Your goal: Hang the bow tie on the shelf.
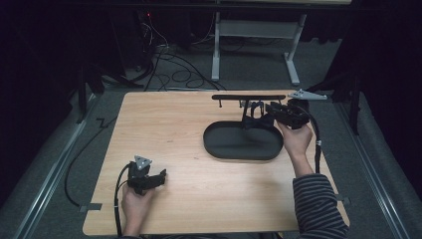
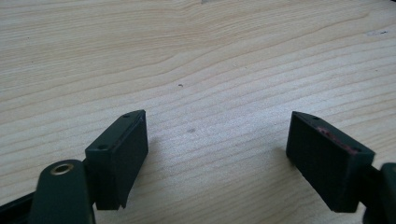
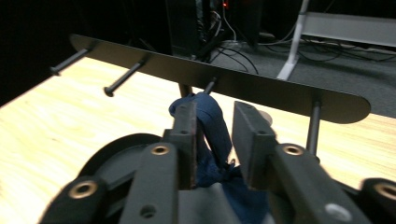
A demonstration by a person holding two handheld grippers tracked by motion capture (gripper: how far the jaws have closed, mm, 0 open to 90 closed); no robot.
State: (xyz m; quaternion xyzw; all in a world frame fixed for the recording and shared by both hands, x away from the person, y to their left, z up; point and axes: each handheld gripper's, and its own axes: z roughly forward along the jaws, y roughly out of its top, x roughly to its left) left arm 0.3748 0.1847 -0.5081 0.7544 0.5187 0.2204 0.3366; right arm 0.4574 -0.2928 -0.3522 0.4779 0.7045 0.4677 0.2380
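Note:
A black rack stands on an oval black base, its flat top bar carrying several pegs. A dark blue cloth hangs over one middle peg. My right gripper reaches in from the right with its jaws on either side of the cloth. The left jaw touches the cloth and a gap shows at the right jaw, so the gripper is open. My left gripper rests low over bare wood near the front left, jaws wide open and empty.
The wooden table has its edges close behind the rack and to the right of it. Beyond the far edge, cables lie on the floor by a white desk frame. A striped sleeve crosses the front right corner.

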